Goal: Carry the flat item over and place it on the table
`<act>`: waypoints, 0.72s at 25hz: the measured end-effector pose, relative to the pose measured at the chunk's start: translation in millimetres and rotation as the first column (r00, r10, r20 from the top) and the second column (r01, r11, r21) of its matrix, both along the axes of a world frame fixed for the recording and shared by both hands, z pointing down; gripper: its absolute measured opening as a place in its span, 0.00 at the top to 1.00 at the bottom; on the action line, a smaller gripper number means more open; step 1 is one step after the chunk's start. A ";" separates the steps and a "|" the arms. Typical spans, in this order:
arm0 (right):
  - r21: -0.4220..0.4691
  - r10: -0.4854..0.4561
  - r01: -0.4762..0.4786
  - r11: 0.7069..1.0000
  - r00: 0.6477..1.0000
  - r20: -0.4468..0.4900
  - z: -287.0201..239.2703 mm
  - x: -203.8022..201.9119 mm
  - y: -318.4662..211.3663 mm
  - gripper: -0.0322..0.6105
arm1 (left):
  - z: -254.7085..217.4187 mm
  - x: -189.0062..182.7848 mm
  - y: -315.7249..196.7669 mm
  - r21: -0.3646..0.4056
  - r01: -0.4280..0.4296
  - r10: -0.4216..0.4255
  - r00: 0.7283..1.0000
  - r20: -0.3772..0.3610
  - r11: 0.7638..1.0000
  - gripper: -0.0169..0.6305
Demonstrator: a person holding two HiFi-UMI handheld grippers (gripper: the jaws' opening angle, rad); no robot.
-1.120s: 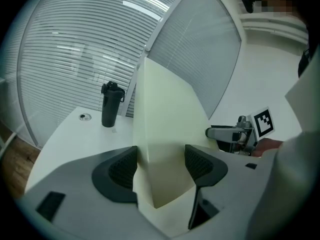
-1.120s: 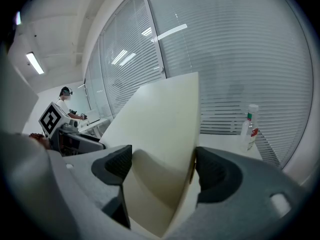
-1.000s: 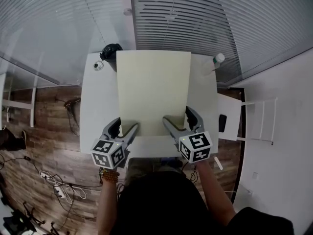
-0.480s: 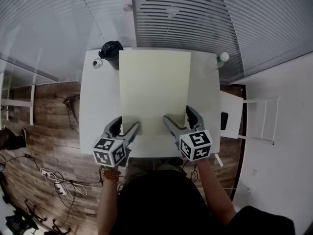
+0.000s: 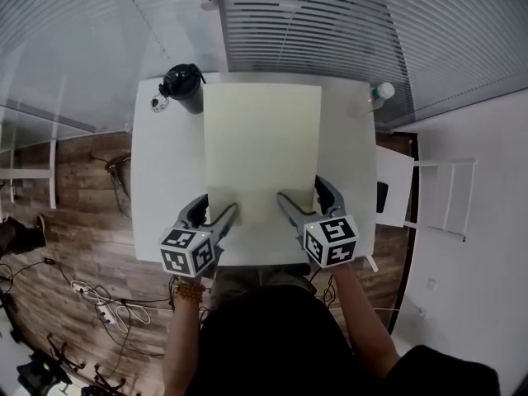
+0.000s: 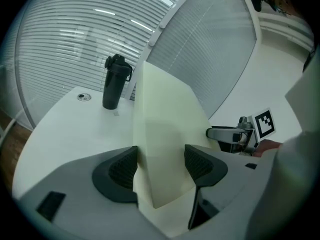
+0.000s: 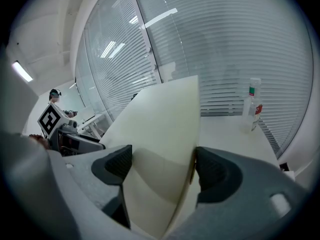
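Cream-coloured and stiff, the sheet [image 5: 262, 139] rides over a white counter [image 5: 169, 180], carried at its near end by a person with a gripper in each hand. The left gripper [image 5: 214, 213] has the near-left corner and the right gripper [image 5: 304, 196] the near-right corner. Each gripper's fingers stand wide yet are clenched on the sheet. On the left gripper the inner finger [image 6: 200, 166] lies over the top face and the outer one sits at the side edge. The right gripper's fingers [image 7: 117, 164] mirror that hold.

Seen along the right gripper, the sheet's far edge lifts clear of the counter, against the slatted blinds [image 5: 330, 23]. From the head view, the long edges run parallel with the counter's sides. A bare strip of counter shows on either side and another along the near edge, in front of the person. The far edge reaches about to the counter's far edge, where the blinds close off the space.

A black bottle [image 5: 183, 87] stands far left, just beside the sheet's far-left corner, with a small round object [image 5: 157, 102] to its left. A clear bottle [image 5: 380, 95] with a white cap stands at the far-right corner, well apart from the sheet's right edge. Wooden floor [image 5: 82, 188] lies to the counter's left, and a smaller white surface [image 5: 394, 184] sits close on the right.
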State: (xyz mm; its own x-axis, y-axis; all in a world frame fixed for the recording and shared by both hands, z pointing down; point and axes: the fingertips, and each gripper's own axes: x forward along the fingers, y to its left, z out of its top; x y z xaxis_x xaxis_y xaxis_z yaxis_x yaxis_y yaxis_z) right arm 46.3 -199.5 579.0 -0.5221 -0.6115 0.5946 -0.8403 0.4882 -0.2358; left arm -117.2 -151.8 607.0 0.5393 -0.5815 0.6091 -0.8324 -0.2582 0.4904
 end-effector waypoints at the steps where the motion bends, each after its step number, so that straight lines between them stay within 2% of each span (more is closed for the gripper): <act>1: -0.008 0.000 0.000 1.000 1.000 -0.004 3.2 0.7 -0.3 0.34 | 3.5 0.9 0.0 -0.009 0.000 0.000 1.000 -0.003 1.000 0.49; 7: -0.050 -0.001 0.001 0.999 1.000 -0.002 22.2 -0.5 -6.0 0.34 | 22.6 -0.6 -3.6 -0.071 0.012 -0.015 0.999 -0.042 0.997 0.49; 18: -0.133 -0.010 0.009 0.991 1.000 -0.002 57.6 0.7 -13.0 0.33 | 51.3 1.3 -8.4 -0.151 0.020 -0.029 0.998 -0.057 0.988 0.50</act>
